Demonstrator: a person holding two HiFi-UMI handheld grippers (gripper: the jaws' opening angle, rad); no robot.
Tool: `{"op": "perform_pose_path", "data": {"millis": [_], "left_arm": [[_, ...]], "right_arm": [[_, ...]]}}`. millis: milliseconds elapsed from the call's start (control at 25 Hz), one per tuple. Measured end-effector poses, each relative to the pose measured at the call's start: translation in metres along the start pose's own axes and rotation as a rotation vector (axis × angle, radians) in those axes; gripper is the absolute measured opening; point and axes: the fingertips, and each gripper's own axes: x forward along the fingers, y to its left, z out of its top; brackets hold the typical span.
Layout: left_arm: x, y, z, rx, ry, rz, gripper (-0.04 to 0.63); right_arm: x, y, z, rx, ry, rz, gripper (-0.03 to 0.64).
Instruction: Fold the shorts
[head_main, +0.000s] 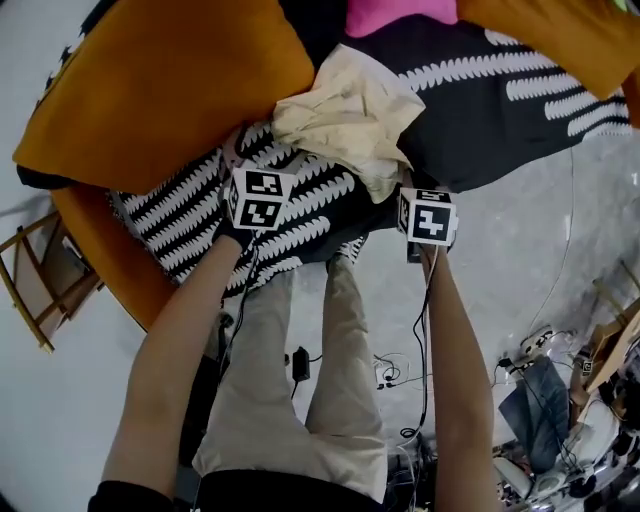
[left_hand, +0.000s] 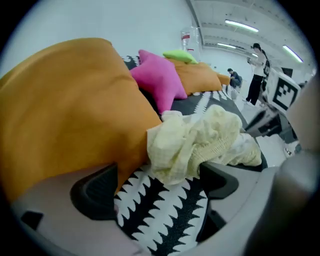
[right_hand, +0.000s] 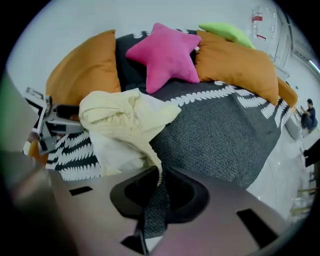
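The pale yellow shorts (head_main: 345, 110) lie crumpled on a black-and-white patterned cover (head_main: 190, 230). In the head view, the marker cube of my left gripper (head_main: 260, 197) sits at the heap's near left edge and the cube of my right gripper (head_main: 428, 215) at its near right corner. In the left gripper view, the left gripper (left_hand: 159, 176) is open, its pads (left_hand: 95, 192) wide apart over the cover, and the shorts (left_hand: 195, 137) bunch up just beyond and hang partly between them. The right gripper (right_hand: 160, 182) is shut on a thin edge of the shorts (right_hand: 125, 122).
Orange cushions (head_main: 170, 80) crowd the far left and right (right_hand: 237, 60). A pink star cushion (right_hand: 167, 52) and a green one (right_hand: 225, 31) lie behind the shorts. A wooden chair (head_main: 40, 280) stands at left; cables (head_main: 400, 375) run over the floor. People (left_hand: 257, 70) stand far off.
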Motion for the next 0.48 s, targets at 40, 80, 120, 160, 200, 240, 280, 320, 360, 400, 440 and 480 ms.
{"op": "perform_pose_path", "data": {"millis": [40, 80, 120, 160, 200, 240, 280, 320, 360, 400, 440, 480], "left_arm": [[0.008, 0.013, -0.003, -0.027, 0.003, -0.006, 0.523], [0.014, 0.024, -0.008, -0.053, 0.011, -0.02, 0.523], [0.015, 0.031, -0.015, -0.073, 0.017, -0.038, 0.521], [0.013, 0.035, -0.024, -0.082, 0.015, -0.059, 0.494], [0.008, 0.036, -0.035, -0.07, 0.008, -0.083, 0.389], [0.004, 0.034, -0.045, -0.034, 0.001, -0.104, 0.262], [0.001, 0.029, -0.053, 0.019, -0.001, -0.119, 0.164], [-0.001, 0.023, -0.056, 0.076, -0.001, -0.127, 0.083], [-0.002, 0.016, -0.053, 0.126, -0.002, -0.133, 0.046], [-0.003, 0.011, -0.044, 0.163, -0.004, -0.14, 0.04], [-0.005, 0.005, -0.029, 0.189, -0.009, -0.151, 0.038], [-0.011, 0.0, -0.01, 0.213, -0.019, -0.165, 0.038]], "right_arm": [[0.01, 0.003, -0.006, -0.004, -0.002, 0.002, 0.069], [0.019, 0.009, -0.012, -0.005, -0.001, 0.006, 0.072], [0.028, 0.019, -0.02, -0.004, 0.008, 0.013, 0.074], [0.035, 0.033, -0.03, -0.001, 0.023, 0.026, 0.074], [0.041, 0.05, -0.039, 0.002, 0.039, 0.045, 0.07], [0.045, 0.066, -0.044, 0.003, 0.05, 0.063, 0.044], [0.045, 0.077, -0.044, 0.0, 0.05, 0.07, 0.038], [0.041, 0.081, -0.039, -0.005, 0.036, 0.063, 0.038], [0.031, 0.077, -0.031, -0.009, 0.01, 0.047, 0.037], [0.017, 0.068, -0.022, -0.012, -0.021, 0.029, 0.037], [0.0, 0.055, -0.012, -0.016, -0.049, 0.011, 0.037], [-0.019, 0.041, -0.003, -0.023, -0.074, -0.005, 0.037]]}}
